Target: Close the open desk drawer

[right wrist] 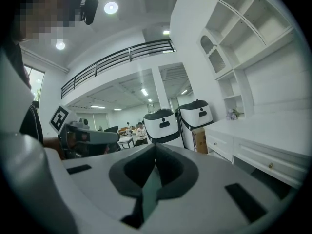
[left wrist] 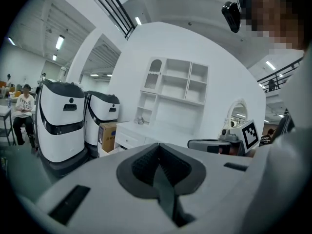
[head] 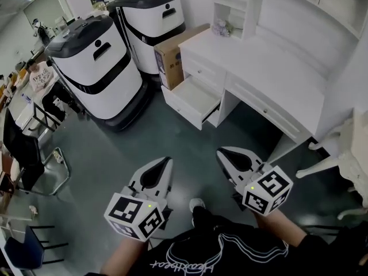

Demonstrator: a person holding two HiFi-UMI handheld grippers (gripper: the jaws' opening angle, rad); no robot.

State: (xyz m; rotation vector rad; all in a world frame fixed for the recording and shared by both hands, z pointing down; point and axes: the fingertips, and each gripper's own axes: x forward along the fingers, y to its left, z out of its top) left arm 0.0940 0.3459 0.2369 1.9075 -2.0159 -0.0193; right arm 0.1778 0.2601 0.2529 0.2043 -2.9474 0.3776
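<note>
The white desk [head: 270, 68] with a shelf hutch stands at the upper right of the head view. Its low left drawer [head: 192, 99] is pulled out over the dark floor and looks empty inside. Both grippers hang well short of it, near the person's legs. My left gripper [head: 165, 161] is shut with nothing in it, and its jaws [left wrist: 158, 146] meet in the left gripper view. My right gripper [head: 222, 152] is also shut and empty [right wrist: 155, 146]. The desk [left wrist: 129, 133] shows far ahead in the left gripper view, and off to the right [right wrist: 263, 145] in the right gripper view.
Two large white-and-black machines [head: 95, 68] [head: 150, 22] stand left of the desk, with a cardboard box [head: 172, 53] wedged against the desk's side. Dark chairs [head: 26, 151] line the left edge. A white chair [head: 345, 160] stands at the right. A seated person [head: 41, 78] is at the far left.
</note>
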